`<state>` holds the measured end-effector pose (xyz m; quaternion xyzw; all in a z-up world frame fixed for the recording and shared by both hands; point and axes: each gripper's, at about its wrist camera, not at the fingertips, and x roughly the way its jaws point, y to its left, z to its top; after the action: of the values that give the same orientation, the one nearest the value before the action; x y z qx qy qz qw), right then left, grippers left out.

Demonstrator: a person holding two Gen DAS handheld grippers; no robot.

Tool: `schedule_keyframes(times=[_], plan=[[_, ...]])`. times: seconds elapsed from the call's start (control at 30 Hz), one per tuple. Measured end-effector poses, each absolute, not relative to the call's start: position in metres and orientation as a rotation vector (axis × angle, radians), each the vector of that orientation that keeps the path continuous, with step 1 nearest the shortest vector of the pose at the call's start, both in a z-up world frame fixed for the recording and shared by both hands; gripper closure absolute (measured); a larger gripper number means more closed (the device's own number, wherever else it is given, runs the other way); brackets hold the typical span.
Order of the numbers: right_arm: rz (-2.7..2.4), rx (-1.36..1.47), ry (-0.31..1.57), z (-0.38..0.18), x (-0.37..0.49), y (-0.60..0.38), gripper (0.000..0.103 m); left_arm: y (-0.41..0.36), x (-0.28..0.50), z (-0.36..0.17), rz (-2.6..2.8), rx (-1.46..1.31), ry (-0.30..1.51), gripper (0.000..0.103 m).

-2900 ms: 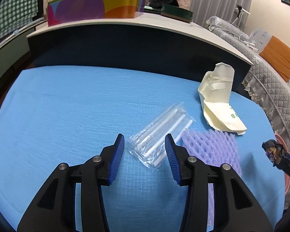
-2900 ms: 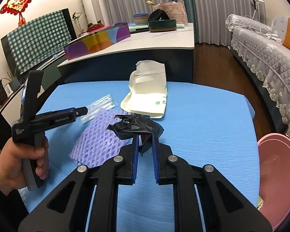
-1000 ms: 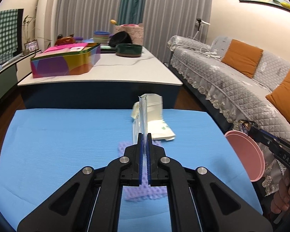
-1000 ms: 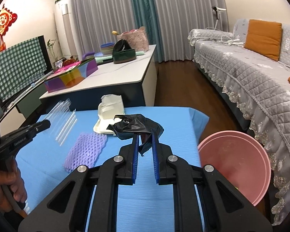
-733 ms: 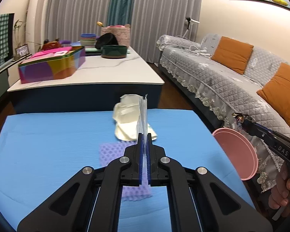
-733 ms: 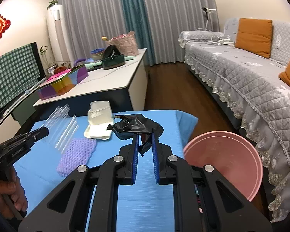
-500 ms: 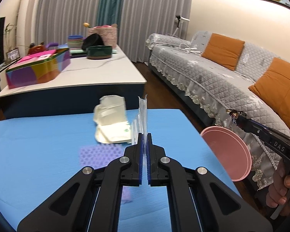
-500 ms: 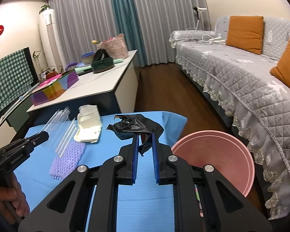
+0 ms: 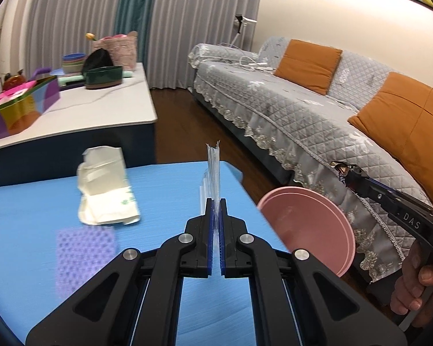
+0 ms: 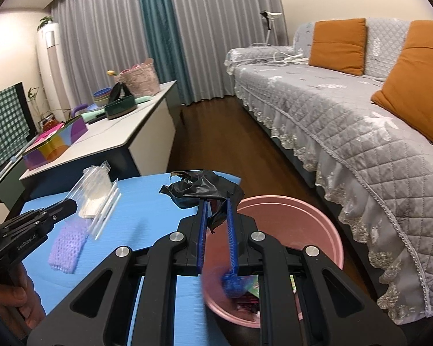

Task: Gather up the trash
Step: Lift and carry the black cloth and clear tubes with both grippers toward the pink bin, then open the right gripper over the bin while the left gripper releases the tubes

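My left gripper (image 9: 215,201) is shut on a clear plastic wrapper (image 9: 213,170) that stands up between the fingers, above the blue table (image 9: 164,178). My right gripper (image 10: 215,204) is shut on a crumpled black plastic bag (image 10: 202,189) and hangs over the rim of the pink bin (image 10: 291,222), which has some trash inside. The bin also shows in the left wrist view (image 9: 306,222), beside the table's right edge. A cream paper bag (image 9: 104,184) and a purple foam net (image 9: 85,249) lie on the table.
A grey quilted sofa (image 10: 346,121) with orange cushions runs along the right. A white-topped counter (image 9: 72,109) with bowls, a basket and a colourful box stands behind the table. Dark wood floor lies between them.
Both grippers have swung right toward the pink bin, each keeping its load. The right gripper now hangs over the bin's rim. The bin looks larger and nearer in both views.
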<state>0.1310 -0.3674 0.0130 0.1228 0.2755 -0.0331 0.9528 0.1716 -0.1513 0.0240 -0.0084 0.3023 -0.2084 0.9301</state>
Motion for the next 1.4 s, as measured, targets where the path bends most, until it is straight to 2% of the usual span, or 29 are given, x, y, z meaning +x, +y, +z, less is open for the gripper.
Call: schedule_keyframes(times=[1.1,1.13,1.17,1.2,1.23,1.3,1.4], plan=[[-0.202,0.296,0.664,-0.027,0.133,-0.438,0.088,-0.273,0.176,-0.003,-0.718,0.01,0.684,0.099],[-0.206,0.294,0.669,-0.028,0.133,-0.438,0.087,-0.276,0.176,-0.005,-0.725,0.013,0.693,0.097],[-0.216,0.294,0.683,-0.031,0.133,-0.439,0.083,-0.278,0.176,-0.008,-0.726,0.017,0.702,0.087],[-0.222,0.299,0.691,-0.033,0.133,-0.441,0.074,-0.28,0.177,-0.01,-0.722,0.02,0.708,0.073],[-0.227,0.31,0.699,-0.035,0.133,-0.444,0.065,-0.279,0.176,-0.012,-0.717,0.017,0.711,0.069],[-0.241,0.33,0.704,-0.037,0.132,-0.448,0.06,-0.276,0.175,-0.013,-0.712,0.011,0.716,0.068],[-0.246,0.353,0.701,-0.036,0.13,-0.451,0.06,-0.267,0.173,-0.007,-0.696,-0.003,0.706,0.068]])
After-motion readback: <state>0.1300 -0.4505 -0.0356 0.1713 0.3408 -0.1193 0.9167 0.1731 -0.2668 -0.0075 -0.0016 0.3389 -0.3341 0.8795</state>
